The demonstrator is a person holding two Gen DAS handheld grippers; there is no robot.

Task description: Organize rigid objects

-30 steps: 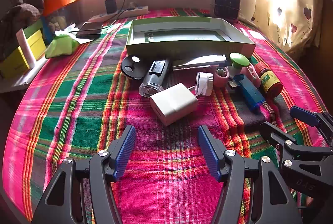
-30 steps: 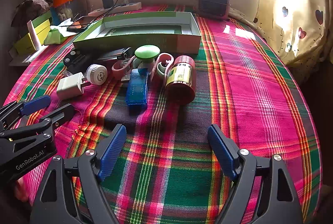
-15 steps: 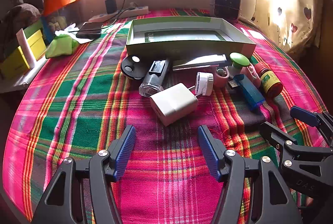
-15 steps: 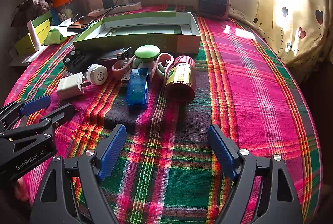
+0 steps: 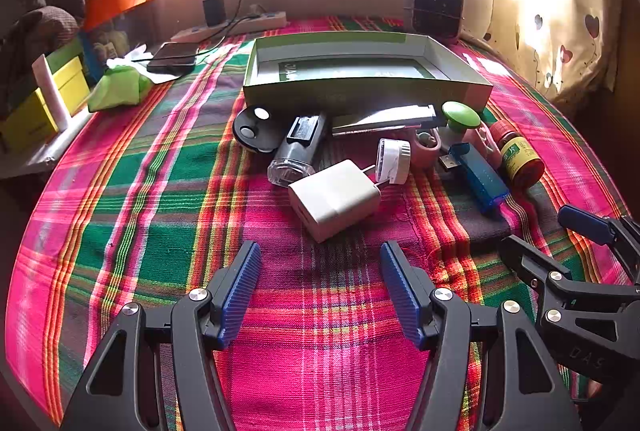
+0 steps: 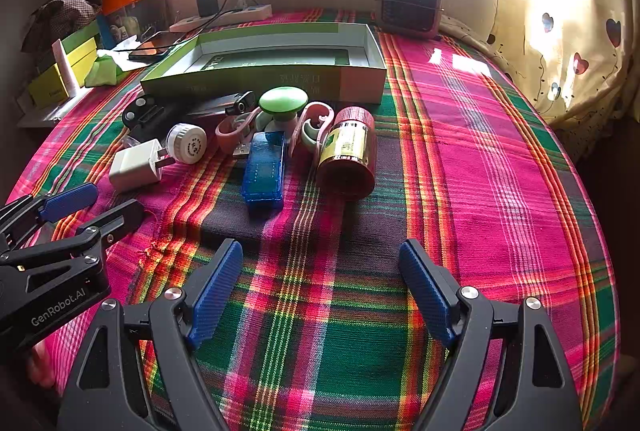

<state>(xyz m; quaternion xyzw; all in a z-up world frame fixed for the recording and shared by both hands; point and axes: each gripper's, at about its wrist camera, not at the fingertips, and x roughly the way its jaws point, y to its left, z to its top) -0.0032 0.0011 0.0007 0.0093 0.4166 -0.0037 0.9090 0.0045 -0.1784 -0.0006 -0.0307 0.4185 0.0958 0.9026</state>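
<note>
Small rigid objects lie on the plaid cloth in front of an open green box (image 5: 360, 71) (image 6: 280, 67): a white charger (image 5: 334, 199) (image 6: 134, 165), a white jar (image 5: 394, 161) (image 6: 188, 143), a blue USB device (image 5: 478, 179) (image 6: 264, 169), a red bottle (image 5: 518, 161) (image 6: 348, 155), a green-capped item (image 5: 460, 115) (image 6: 282, 103), a black clear-ended device (image 5: 298, 149) and a black disc (image 5: 252, 129). My left gripper (image 5: 320, 283) is open and empty, just short of the charger. My right gripper (image 6: 320, 287) is open and empty, short of the bottle and USB device.
A small heater (image 6: 412, 5) stands at the back right. A power strip (image 5: 236, 25) with a charger, a phone (image 5: 172, 53), a green cloth (image 5: 118, 87) and yellow boxes (image 5: 36, 111) sit at the back left. A curtain (image 6: 560, 31) hangs on the right.
</note>
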